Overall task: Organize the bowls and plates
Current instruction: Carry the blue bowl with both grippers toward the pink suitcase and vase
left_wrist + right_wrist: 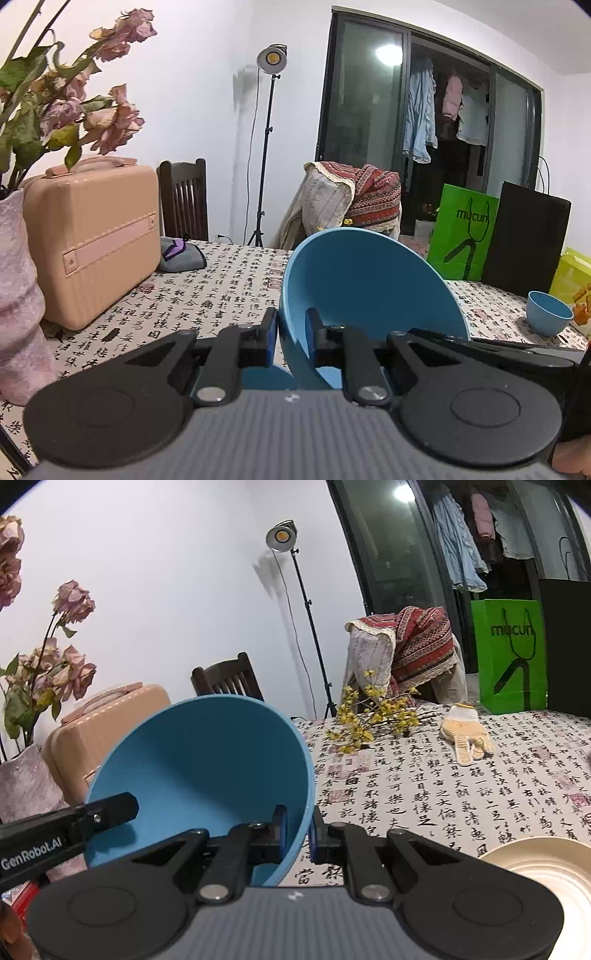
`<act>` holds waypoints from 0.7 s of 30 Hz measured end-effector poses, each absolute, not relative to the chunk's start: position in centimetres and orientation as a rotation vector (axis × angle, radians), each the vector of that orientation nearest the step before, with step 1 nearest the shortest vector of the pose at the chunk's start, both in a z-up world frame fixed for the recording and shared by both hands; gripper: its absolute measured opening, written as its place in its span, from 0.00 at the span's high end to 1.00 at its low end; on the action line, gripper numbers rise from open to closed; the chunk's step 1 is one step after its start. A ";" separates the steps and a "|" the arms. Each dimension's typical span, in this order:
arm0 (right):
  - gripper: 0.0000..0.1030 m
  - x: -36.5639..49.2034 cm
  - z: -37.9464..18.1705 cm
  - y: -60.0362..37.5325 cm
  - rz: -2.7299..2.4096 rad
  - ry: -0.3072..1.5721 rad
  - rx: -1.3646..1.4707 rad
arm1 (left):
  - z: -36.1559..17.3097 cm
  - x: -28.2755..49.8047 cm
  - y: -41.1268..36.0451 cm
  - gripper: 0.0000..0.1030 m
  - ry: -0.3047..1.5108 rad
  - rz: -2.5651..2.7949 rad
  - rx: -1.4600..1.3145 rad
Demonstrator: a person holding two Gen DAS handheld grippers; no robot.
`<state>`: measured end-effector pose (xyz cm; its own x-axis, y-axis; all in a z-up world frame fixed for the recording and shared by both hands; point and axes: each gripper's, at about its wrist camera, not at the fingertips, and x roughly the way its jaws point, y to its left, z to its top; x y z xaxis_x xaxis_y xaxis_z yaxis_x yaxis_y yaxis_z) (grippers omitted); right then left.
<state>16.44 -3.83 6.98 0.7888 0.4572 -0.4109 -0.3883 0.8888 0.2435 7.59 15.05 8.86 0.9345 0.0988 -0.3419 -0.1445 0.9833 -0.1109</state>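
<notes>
The left gripper (291, 334) and right gripper (298, 829) are both clamping opposite rims of the big blue bowl (369, 288), holding it tilted at frame centre above the table (461, 782).

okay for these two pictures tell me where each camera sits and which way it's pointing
Left wrist: on the left gripper, facing along its fingers across the table; clamps the big blue bowl by its left rim.
Right wrist: on the right gripper, facing the same way; clamps the bowl's right rim; left gripper's finger shows.
Shared: bowl, pink case, studio lamp, green bag.
</notes>
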 end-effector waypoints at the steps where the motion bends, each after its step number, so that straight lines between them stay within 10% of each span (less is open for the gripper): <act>1: 0.89 16.4 7.0 -3.6 0.461 0.481 0.147 | 8.8 7.5 15.2 0.85 0.341 0.128 -0.137; 21: 0.88 16.3 6.4 0.1 0.511 0.511 0.104 | 8.1 6.9 18.2 0.85 0.352 0.173 -0.149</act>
